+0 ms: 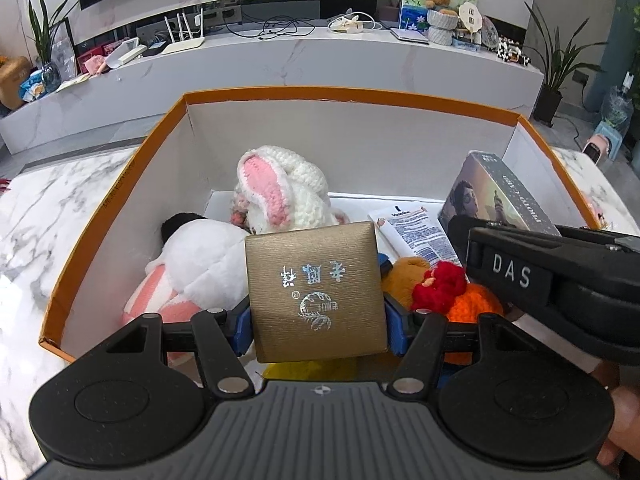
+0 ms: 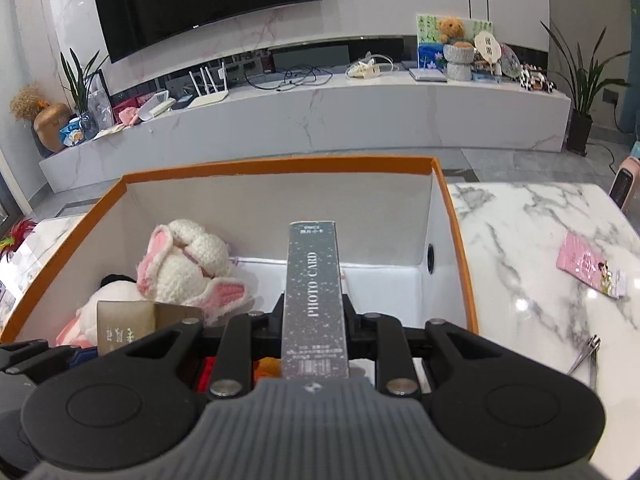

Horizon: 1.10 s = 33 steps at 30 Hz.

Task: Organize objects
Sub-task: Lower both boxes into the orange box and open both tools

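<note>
Big white-and-grey marble tabletop filled the lower half of both views, w/ the orange-rimmed white cardboard box sitting on it, mid-frame. Inside the box, left side: a white plush toy w/ pink stripes, and behind it a white crocheted bunny w/ pink ears. Lower right inside: a brown plush, an orange knitted thing and a small red yarn bit on top of them. A white printed tube lay flat toward the back right.

Left gripper, bottom center of the left wrist view, was clamped on a square gold textured gift box w/ silver print, blue pads touching both its sides, held above the plush pile inside the box.

Right gripper was squeezed tight on a tall grey speckled "PHOTO-CARD" box, standing upright over the box's right half.

On the tabletop at right of the right wrist view: a pink printed packet, and near the lower edge metal nail clippers.
</note>
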Available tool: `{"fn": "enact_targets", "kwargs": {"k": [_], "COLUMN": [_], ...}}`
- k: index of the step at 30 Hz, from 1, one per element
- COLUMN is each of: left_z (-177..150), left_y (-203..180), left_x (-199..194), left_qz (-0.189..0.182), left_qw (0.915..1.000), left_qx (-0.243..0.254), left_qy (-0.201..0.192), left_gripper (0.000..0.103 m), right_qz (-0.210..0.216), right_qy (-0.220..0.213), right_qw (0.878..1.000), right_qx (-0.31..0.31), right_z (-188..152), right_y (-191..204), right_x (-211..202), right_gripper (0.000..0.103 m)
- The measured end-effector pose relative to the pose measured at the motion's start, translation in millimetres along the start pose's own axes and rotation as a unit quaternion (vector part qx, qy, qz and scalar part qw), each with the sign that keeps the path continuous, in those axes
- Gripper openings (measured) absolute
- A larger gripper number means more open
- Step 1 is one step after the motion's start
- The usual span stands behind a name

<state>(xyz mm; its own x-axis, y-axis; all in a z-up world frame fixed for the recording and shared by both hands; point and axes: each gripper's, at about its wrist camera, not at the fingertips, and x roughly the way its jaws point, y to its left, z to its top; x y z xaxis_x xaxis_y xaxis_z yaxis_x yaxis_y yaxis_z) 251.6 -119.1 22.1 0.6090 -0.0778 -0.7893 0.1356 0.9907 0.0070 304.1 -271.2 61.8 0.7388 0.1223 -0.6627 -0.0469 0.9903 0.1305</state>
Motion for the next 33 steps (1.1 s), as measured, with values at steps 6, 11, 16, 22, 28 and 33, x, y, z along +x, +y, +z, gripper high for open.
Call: {"fn": "enact_targets", "kwargs": {"k": [6, 11, 16, 22, 28, 33], "left_z": [-0.2, -2.2, -3.1, -2.8, -2.3, -2.1], "left_y": [0.0, -3.3, -3.6, -4.7, -5.1, -4.8], "left_x": [1.2, 2.3, 1.8, 2.8, 2.8, 3.1], "left_qz": [0.004, 0.016, 0.016, 0.023, 0.024, 0.025], "left_qw": [1.0000, 0.9997, 0.9996, 0.9995, 0.9995, 0.9994], "left_qx": [0.006, 0.018, 0.020, 0.018, 0.018, 0.018], "left_qy": [0.003, 0.008, 0.011, 0.015, 0.014, 0.015], "left_gripper": [0.071, 0.071, 0.071, 0.071, 0.071, 0.071], "right_qz": [-0.019, -0.027, -0.029, -0.028, -0.030, -0.029], "right_qy": [0.030, 0.045, 0.051, 0.051, 0.048, 0.047], "right_qw": [0.999, 0.999, 0.998, 0.998, 0.998, 0.998], "right_qx": [-0.009, -0.009, -0.006, 0.002, 0.006, 0.012], "right_z": [-2.1, -4.6, -5.2, -6.2, -6.3, -6.7], "right_y": [6.5, 8.3, 8.2, 7.6, 7.3, 9.1], "right_x": [4.1, 4.3, 4.0, 5.8, 7.1, 6.9], "right_gripper": [0.024, 0.024, 0.024, 0.025, 0.025, 0.035]}}
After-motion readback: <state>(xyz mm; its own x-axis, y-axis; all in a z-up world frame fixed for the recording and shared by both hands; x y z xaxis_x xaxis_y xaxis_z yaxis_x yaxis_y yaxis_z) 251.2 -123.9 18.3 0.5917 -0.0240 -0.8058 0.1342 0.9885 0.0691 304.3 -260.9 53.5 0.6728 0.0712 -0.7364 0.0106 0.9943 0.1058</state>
